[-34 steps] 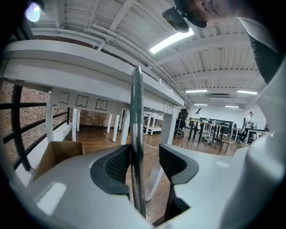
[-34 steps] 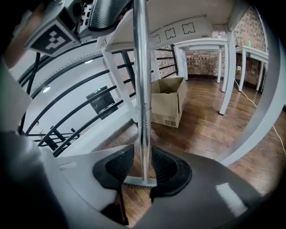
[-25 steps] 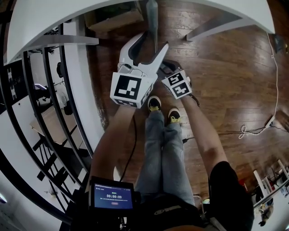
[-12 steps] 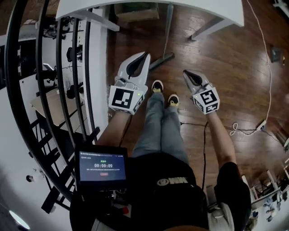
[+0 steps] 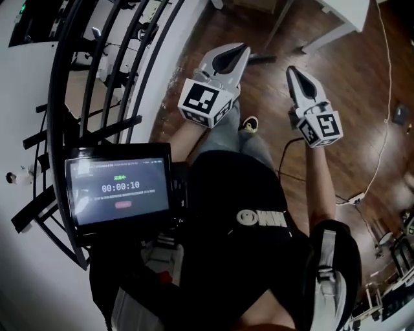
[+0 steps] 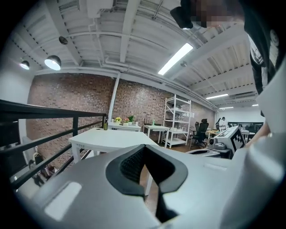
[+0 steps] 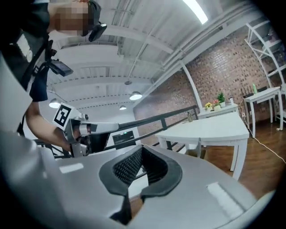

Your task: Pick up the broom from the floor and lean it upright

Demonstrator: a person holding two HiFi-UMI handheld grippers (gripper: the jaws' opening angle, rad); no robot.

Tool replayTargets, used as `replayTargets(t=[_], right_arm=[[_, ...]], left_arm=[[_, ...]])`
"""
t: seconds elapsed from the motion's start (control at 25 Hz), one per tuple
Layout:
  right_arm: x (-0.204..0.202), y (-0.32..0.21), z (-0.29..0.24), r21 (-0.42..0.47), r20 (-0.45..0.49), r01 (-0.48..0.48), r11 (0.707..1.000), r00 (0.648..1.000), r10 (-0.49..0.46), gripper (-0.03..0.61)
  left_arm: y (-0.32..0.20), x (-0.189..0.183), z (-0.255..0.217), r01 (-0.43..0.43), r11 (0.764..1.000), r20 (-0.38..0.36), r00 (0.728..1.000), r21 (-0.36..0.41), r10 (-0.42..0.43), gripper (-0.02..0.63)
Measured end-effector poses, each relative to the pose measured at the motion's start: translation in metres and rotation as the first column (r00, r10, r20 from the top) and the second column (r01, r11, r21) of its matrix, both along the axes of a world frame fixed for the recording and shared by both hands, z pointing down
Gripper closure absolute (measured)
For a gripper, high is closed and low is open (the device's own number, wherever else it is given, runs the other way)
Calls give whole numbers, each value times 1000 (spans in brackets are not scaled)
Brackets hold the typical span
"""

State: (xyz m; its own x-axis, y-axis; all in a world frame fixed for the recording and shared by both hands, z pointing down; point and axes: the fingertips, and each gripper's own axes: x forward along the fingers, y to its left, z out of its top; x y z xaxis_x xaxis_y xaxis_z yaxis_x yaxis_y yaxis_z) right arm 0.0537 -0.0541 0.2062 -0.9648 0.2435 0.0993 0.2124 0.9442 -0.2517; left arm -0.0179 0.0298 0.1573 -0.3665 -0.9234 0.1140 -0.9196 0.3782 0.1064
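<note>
My left tool (image 5: 242, 48) has its jaws together, tip to tip, with nothing between the ribbed black pads. Through the oval gap behind the tips I see only the room beyond. My right tool (image 5: 292, 70) is the same: jaws met and empty. I hold both out in front of my body, pointing roughly level across the room rather than down at the dark wooden plank floor (image 5: 349, 97). Neither touches the thing I am meant to handle.

The broom (image 5: 262, 59), a thin pale handle on a dark grey bar-shaped head, is beyond my feet. In the head view its head sits on the floor just past the tip of my left tool. The handle runs away from the head toward the white bench (image 5: 339, 13) at the top of that view. From this steep look down I cannot tell whether the handle rests against the bench or lies flat under it. A black metal railing (image 5: 97, 71) runs along my left side.

As I judge it, no grip is in hand now, since neither tool carries the broom. If the handle is propped on the bench, the lifting and leaning are done, and only a check that it stands remains. If it lies flat, the whole pick-up is left.
</note>
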Motion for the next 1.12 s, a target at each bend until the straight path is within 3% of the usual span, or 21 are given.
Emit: replayTargets(t=[0.16,0.36,0.6,0.96,1.12], right_arm=[[1,-12,-13,-9,-31,45,999,998,-46,575],[6,3,-28,-50,16,80,996,997,-80,575],[1,25,-37,-1,48,132,991,990,-132,586],[-7,18,-50,51,80,74,996,994,-78,588],[-9,11,-53,35,76,50,998,996,-53,586]], left_arm=[[-17,6,-20,4,1000,-17,1000,-1,-4,600],[-20,19,-32,-21,1000,14,1000,14,21,600],[-29,27,-36,-50,998,39,998,33,49,600],[-39,29,-43,-79,995,42,996,66,76,600],[-41,28,-50,-77,995,51,996,68,74,600]])
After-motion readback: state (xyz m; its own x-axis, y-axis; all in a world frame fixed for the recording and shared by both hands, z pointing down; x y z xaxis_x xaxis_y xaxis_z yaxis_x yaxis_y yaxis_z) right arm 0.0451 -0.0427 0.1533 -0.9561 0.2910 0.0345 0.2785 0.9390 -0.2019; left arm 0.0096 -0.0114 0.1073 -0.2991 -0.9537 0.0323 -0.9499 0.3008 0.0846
